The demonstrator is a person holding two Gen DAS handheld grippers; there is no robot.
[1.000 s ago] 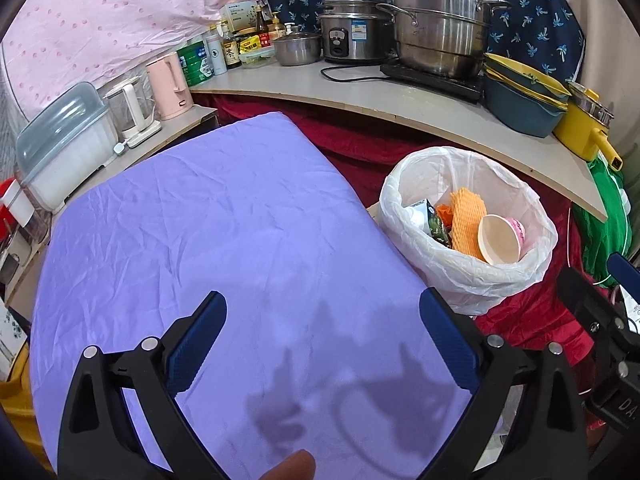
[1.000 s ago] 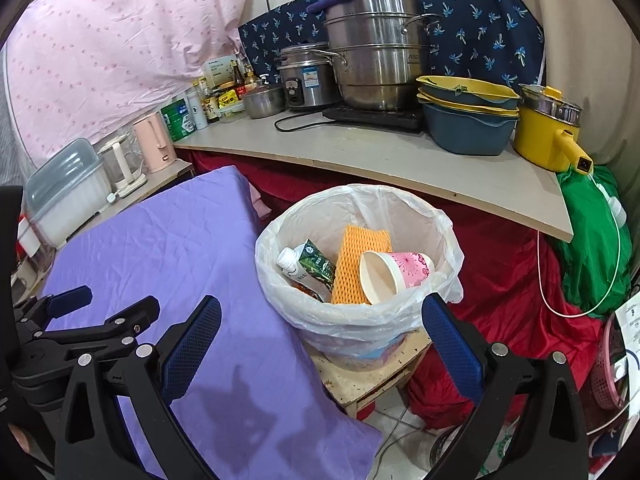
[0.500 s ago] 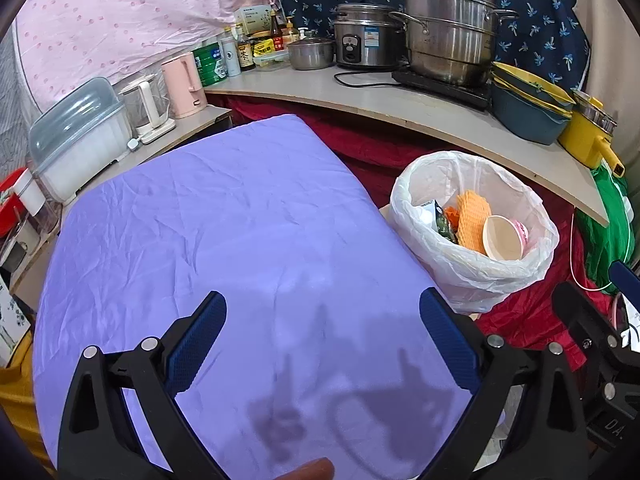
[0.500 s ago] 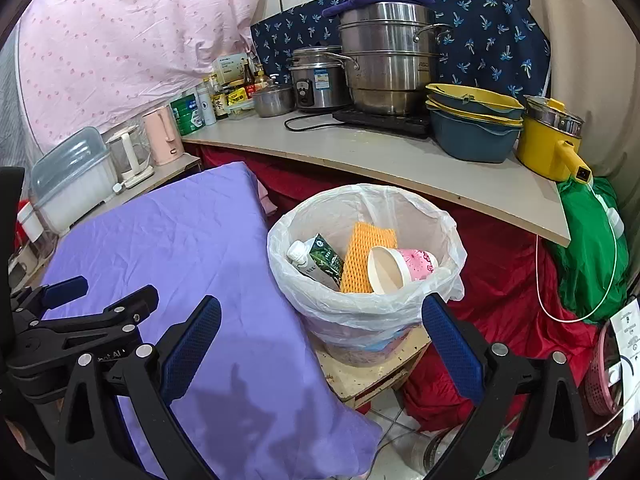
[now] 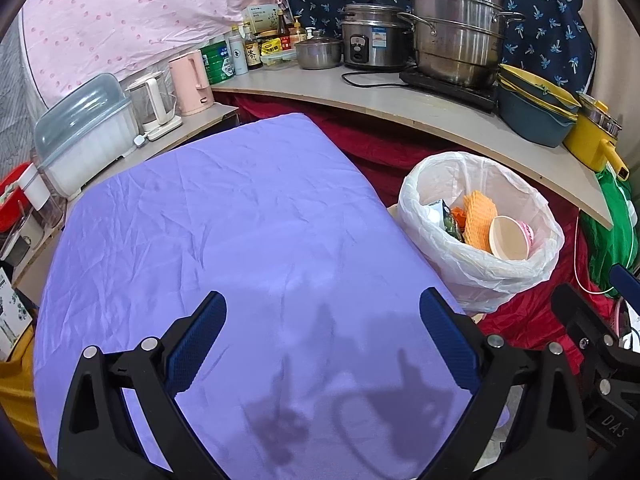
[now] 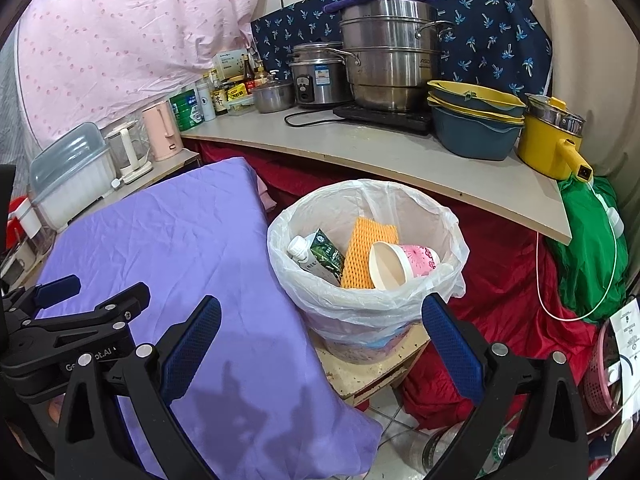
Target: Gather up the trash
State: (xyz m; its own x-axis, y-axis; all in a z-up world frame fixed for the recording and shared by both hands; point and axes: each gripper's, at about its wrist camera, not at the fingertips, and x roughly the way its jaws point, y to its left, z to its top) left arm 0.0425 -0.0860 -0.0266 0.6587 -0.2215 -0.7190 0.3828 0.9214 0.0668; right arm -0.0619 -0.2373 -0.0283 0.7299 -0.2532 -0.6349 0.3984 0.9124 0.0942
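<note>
Bin (image 6: 362, 240): holds carton (image 6: 320, 254), orange netting (image 6: 366, 250), pink cup (image 6: 402, 264). Purple cloth (image 5: 224, 232): no trash visible. Left gripper (image 5: 322, 340), right gripper (image 6: 320, 336): spread apart, holding nothing. Collection appears finished.

Readable lettering on the grippers and the steamer

"DAS" in pale letters stands on the black body of the right gripper (image 5: 612, 420) at the edge of the left wrist view; "Ge…ot.AI", partly covered by a bolt, stands on the left gripper (image 6: 80, 354) in the right wrist view. The stainless steamer pot (image 6: 390, 76) bears a small mark starting "ASD". A bottle (image 5: 251, 54) carries a large Chinese character; other labels are too small to read.
</note>
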